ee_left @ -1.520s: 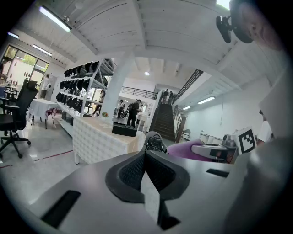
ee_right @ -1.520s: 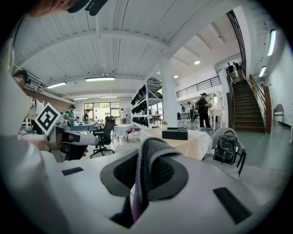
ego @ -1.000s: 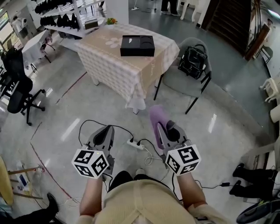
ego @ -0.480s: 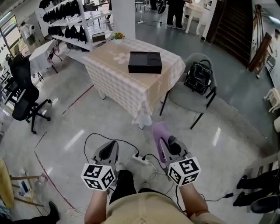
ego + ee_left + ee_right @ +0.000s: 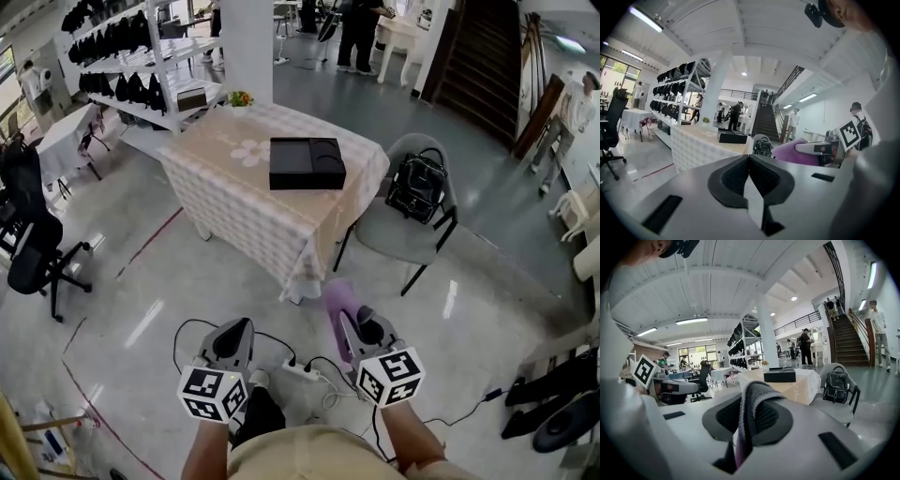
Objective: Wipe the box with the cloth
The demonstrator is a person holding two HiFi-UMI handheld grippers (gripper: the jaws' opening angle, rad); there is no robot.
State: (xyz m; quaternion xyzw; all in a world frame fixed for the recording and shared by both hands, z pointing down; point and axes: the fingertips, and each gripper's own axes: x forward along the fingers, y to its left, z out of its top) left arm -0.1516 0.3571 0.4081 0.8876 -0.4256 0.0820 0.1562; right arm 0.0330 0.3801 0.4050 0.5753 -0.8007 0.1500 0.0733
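Beige-topped, the bench (image 5: 234, 202) carried the black box (image 5: 307, 162) toward its right edge. Well short of the bench, the left gripper (image 5: 749, 174) had its fingers pressed together, empty. The right gripper (image 5: 746, 420) had its fingers clamped on the purple cloth (image 5: 338, 302).

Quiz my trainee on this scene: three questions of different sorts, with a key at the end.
1. True or false: the box lies on the table.
2. Which hand-held gripper holds the cloth? A left, B right, C neither.
3. Fill in: on the chair sits a black ____.

Key: 1 true. 2 B, the right hand-held gripper, shut on it. 3 bag.
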